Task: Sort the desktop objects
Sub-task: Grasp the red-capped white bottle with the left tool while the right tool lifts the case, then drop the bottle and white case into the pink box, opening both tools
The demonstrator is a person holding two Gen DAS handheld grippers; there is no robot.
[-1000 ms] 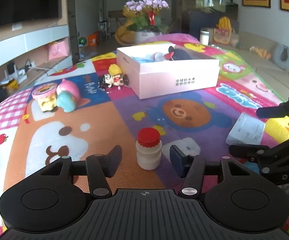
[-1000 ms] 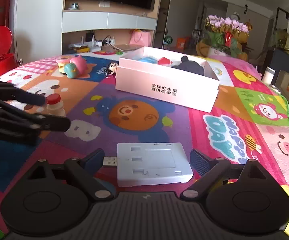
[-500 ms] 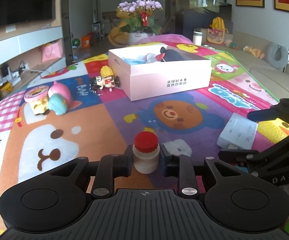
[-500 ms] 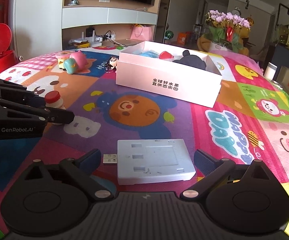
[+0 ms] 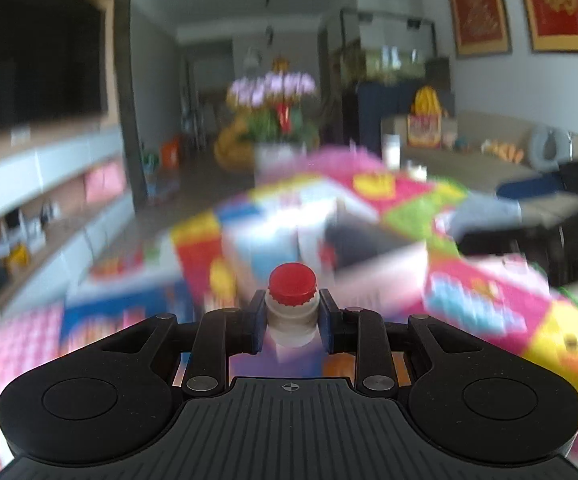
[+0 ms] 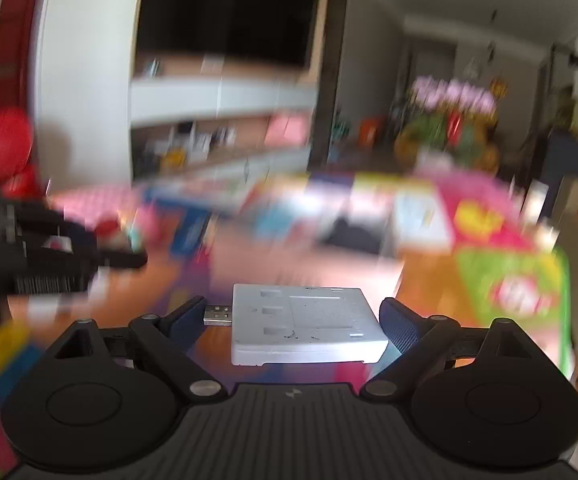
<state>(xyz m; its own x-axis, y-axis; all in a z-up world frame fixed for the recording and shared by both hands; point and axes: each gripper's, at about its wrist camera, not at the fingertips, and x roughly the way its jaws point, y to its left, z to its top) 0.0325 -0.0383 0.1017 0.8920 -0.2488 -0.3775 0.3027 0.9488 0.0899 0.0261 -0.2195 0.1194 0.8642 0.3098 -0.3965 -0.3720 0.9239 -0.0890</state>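
Your left gripper is clamped on the small white bottle with the red cap. Both blue pads press its sides just under the cap, and the bottle stands upright between them, sharp while everything behind it is smeared. Past the cap, the pink box sits on the colourful play mat; it is too blurred to tell what lies in it beyond a dark shape. At the right edge of that same view your right gripper shows only as a dark blur, with something pale in it.

In the right wrist view, your left gripper reaches in from the left edge as a black blur, and a bit of red shows near its tips. Your right gripper has its fingers set wide around the flat white device. The right pad touches the device's right edge, and the left pad meets the tip of the metal USB plug that sticks out of its left side. So the device is held lengthwise across the wide gap, lying flat and level, sharp against the streaked mat below. The pink box lies beyond it, toward the middle of the mat.
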